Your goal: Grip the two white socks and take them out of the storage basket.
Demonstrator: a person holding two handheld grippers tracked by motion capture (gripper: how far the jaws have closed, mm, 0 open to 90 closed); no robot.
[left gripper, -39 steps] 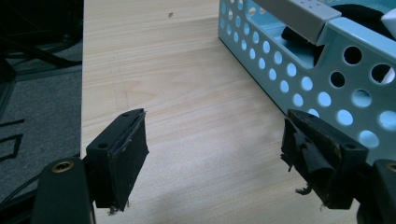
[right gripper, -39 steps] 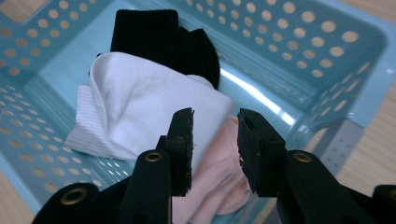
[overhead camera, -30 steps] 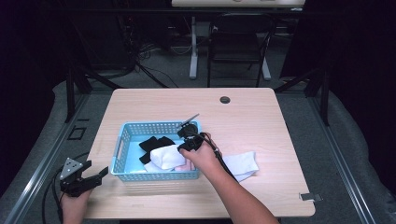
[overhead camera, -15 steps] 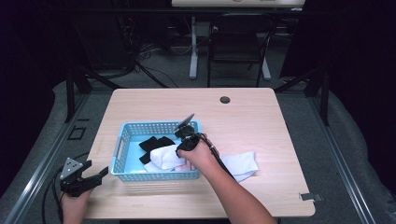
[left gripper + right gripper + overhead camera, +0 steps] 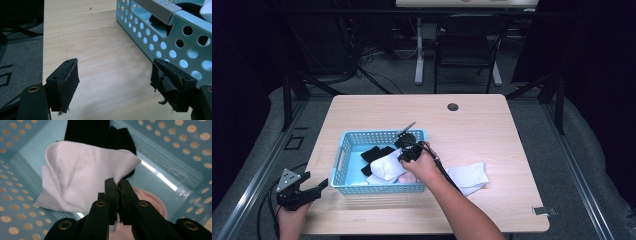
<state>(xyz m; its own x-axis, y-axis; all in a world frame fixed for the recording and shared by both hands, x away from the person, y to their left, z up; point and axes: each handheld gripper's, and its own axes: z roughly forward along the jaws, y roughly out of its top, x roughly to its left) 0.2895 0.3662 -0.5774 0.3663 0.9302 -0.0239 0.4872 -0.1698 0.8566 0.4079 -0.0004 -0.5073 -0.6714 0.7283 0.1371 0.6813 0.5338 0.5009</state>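
Note:
A light blue perforated basket [image 5: 343, 151] stands on the wooden table, left of middle. Inside lie a black sock [image 5: 373, 153] and a white sock [image 5: 387, 167]. My right gripper [image 5: 117, 183] reaches into the basket and is shut on the edge of the white sock [image 5: 75, 176], which hangs over the black sock [image 5: 90, 131]. My left gripper [image 5: 318, 188] hovers at the table's front left corner, open, with nothing between its pads [image 5: 68, 77]. The basket's corner [image 5: 175, 42] is just to the right of it. Another white sock [image 5: 469, 176] lies flat on the table right of the basket.
A round cable hole [image 5: 453, 107] sits near the table's far edge. Beyond the table stand a dark chair [image 5: 467, 50] and a white desk leg [image 5: 418, 50]. A small metal clip [image 5: 544, 210] lies near the front right corner.
My right gripper has moved left and lower into the basket with the white sock. The left gripper has stayed where it was.

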